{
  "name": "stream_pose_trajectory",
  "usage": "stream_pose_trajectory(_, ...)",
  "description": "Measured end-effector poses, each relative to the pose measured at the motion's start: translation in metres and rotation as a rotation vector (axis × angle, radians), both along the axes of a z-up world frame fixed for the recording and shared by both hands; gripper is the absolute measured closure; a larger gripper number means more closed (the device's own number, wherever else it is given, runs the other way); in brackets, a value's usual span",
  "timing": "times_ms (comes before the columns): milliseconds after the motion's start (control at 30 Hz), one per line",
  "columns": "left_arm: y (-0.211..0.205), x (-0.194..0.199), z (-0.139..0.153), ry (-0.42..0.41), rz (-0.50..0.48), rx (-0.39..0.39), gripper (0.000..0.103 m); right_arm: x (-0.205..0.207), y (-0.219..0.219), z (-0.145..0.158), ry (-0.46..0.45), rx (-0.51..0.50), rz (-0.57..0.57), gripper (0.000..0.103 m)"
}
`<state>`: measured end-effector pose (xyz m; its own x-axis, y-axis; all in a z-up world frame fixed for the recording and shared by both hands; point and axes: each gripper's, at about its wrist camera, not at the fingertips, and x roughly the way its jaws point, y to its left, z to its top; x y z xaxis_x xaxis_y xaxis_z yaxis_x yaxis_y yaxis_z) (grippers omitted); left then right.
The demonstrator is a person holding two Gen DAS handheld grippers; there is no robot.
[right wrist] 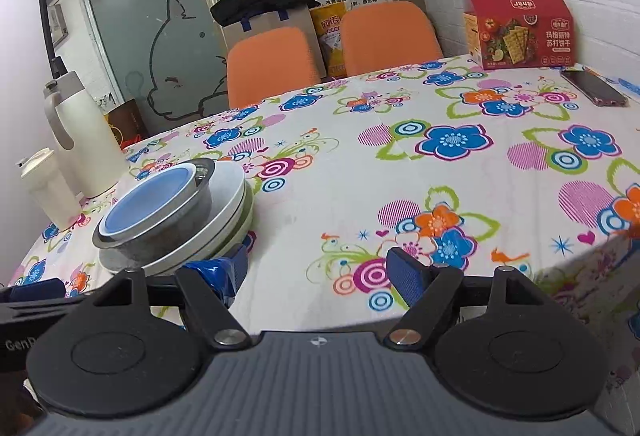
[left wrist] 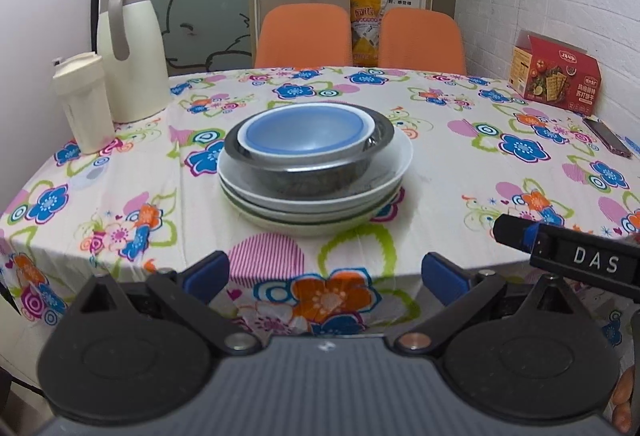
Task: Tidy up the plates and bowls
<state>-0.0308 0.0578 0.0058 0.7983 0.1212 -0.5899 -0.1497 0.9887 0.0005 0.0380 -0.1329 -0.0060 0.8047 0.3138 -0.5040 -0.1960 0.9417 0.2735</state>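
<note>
A stack of dishes stands on the flowered table: a blue bowl sits in a dark metal bowl, which rests on white plates with a green-rimmed plate at the bottom. My left gripper is open near the table's front edge, short of the stack, with nothing between its blue pads. In the right wrist view the same stack, with its blue bowl and white plates, lies to the left. My right gripper is open beside it, and nothing is between its fingers.
A cream jug and a cream tumbler stand at the table's left. A red cracker box and a phone lie at the right by the wall. Two orange chairs stand behind the table.
</note>
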Motion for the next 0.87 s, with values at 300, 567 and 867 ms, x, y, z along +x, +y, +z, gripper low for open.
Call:
stream_pose_trajectory(300,-0.022,-0.05,0.004,-0.06,-0.034,0.021,0.001,-0.047,-0.018,0.003,-0.037,0.02,-0.017,0.04)
stream_pose_trajectory(567,-0.024,-0.059,0.004,-0.08,-0.044,0.037,0.001,-0.067,-0.03,0.005,-0.093,-0.027,-0.081,0.04)
stream_pose_trajectory(867,-0.019,-0.061,0.002,-0.084,-0.047,0.007,0.001,-0.064,-0.031,-0.001,-0.069,-0.027,-0.069,0.04)
